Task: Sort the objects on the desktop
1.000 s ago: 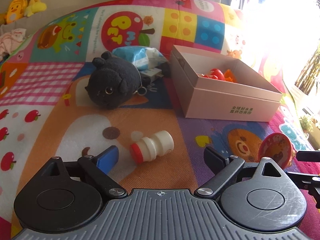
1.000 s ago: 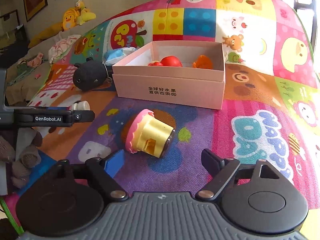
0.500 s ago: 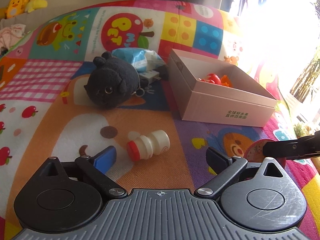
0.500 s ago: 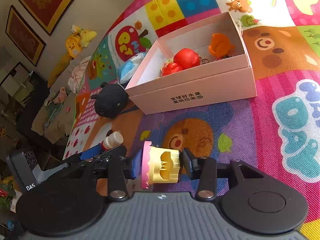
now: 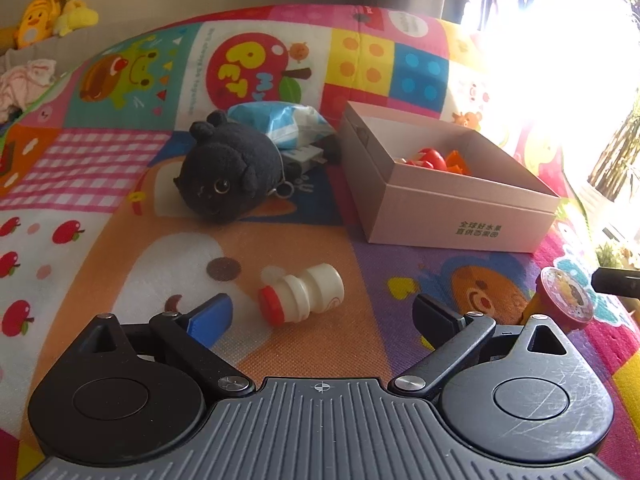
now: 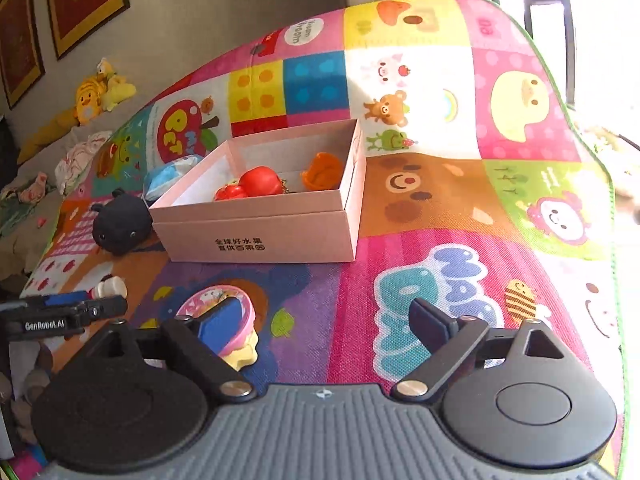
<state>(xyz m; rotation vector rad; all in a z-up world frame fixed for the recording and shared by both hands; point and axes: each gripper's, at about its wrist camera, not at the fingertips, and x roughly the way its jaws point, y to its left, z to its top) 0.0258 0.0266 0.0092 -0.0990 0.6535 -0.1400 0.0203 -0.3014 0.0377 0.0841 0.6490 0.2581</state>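
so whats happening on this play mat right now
A person is sorting small toys into the pink box with a hand-held tool in each hand. The box already holds red and orange toys. The right tool is opening with nothing between its fingers; the pink and yellow cup toy sits on the mat beside its left finger. The left tool hangs open over a small white bottle lying on its side.

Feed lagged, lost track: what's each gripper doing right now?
Left gripper: open, empty, small white bottle lying just ahead.
Right gripper: opening, holding nothing; pink-and-yellow cup toy on the mat beside its left finger.
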